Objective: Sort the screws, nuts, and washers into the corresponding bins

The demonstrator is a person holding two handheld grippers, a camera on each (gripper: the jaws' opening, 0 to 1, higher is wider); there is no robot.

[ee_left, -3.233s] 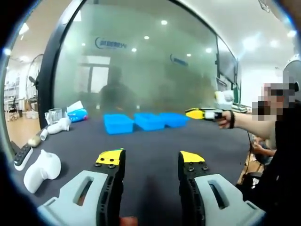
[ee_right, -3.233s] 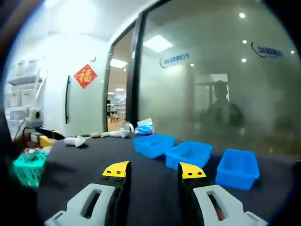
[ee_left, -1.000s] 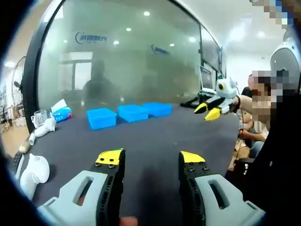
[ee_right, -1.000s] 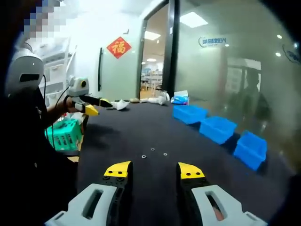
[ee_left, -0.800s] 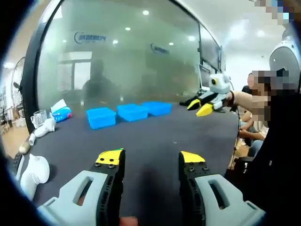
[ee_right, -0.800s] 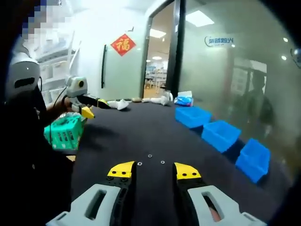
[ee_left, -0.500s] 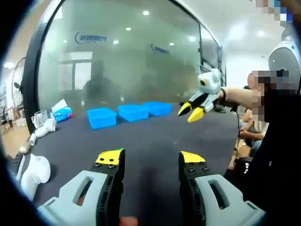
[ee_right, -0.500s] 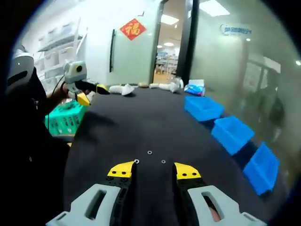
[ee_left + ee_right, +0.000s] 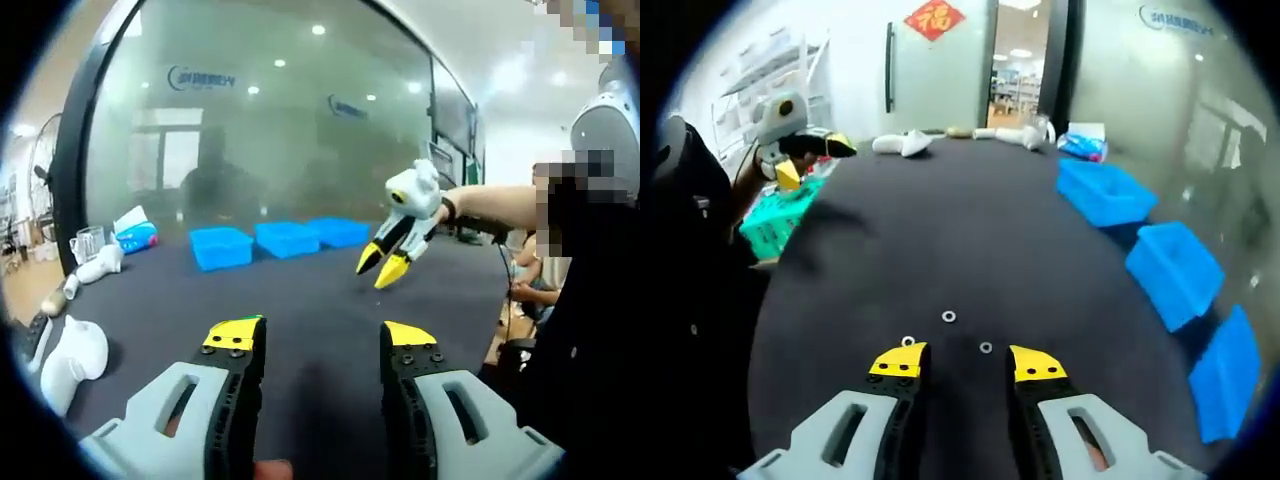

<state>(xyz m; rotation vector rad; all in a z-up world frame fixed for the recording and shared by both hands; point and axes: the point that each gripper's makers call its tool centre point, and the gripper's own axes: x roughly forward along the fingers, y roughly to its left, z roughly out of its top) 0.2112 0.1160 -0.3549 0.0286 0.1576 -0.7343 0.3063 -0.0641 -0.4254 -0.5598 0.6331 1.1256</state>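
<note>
Three small metal rings, which look like washers or nuts, lie on the black table: one [image 9: 949, 316] ahead, one [image 9: 985, 347] between the jaw tips, one [image 9: 908, 341] at the left jaw's tip. My right gripper [image 9: 968, 362] hovers open just above them; seen from across the table, the right gripper [image 9: 383, 270] tilts down at the tabletop. Three blue bins [image 9: 1105, 190] [image 9: 1175, 265] [image 9: 1225, 375] line the right side; in the left gripper view these bins [image 9: 287, 238] stand at the back. My left gripper [image 9: 320, 335] is open and holds nothing; the left gripper [image 9: 805, 140] also appears at the far left.
A green basket [image 9: 780, 215] sits off the table's left edge beside a person. White handheld objects [image 9: 60, 360] and a blue packet [image 9: 135, 237] lie at the table's left end. A frosted glass wall [image 9: 280, 130] runs behind the bins.
My right gripper has tipped down and closed in on the three rings, its jaws slightly narrower. In the left gripper view it swung left and lower. The left gripper has barely moved.
</note>
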